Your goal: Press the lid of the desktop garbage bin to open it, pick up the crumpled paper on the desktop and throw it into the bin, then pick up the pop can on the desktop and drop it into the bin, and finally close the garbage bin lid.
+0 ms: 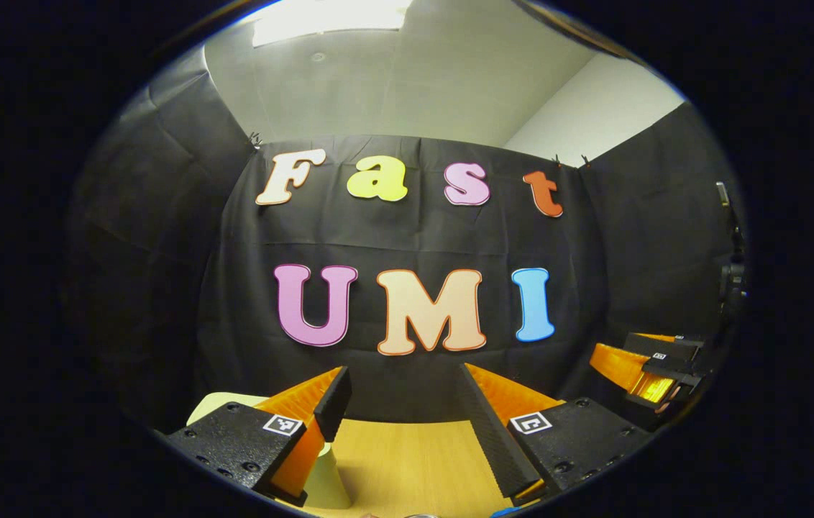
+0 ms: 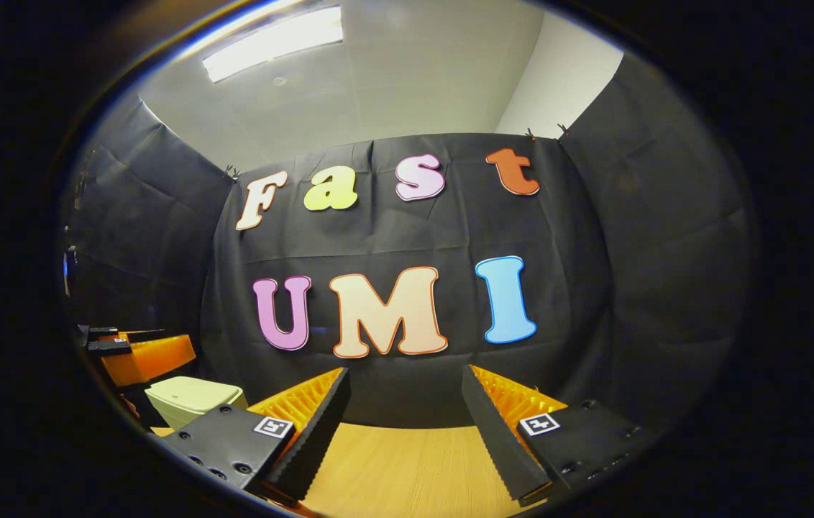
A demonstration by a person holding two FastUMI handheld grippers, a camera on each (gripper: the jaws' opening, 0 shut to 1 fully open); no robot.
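- The left gripper [image 1: 407, 403] hovers above the wooden desktop [image 1: 414, 460], jaws wide apart with nothing between them.
- The right gripper [image 2: 403, 406] does likewise, jaws spread and empty.
- The pale garbage bin [image 2: 191, 399], lid down, stands at the desktop's left edge, beside the left gripper.

In your left gripper view, the bin [image 1: 328, 471] sat mostly hidden behind your left hand-held gripper [image 1: 407, 403], and a small metallic rim [image 1: 421, 516] was cut off at the bottom edge. In your right gripper view, your right hand-held gripper [image 2: 403, 403] covered the bin's lower corner.
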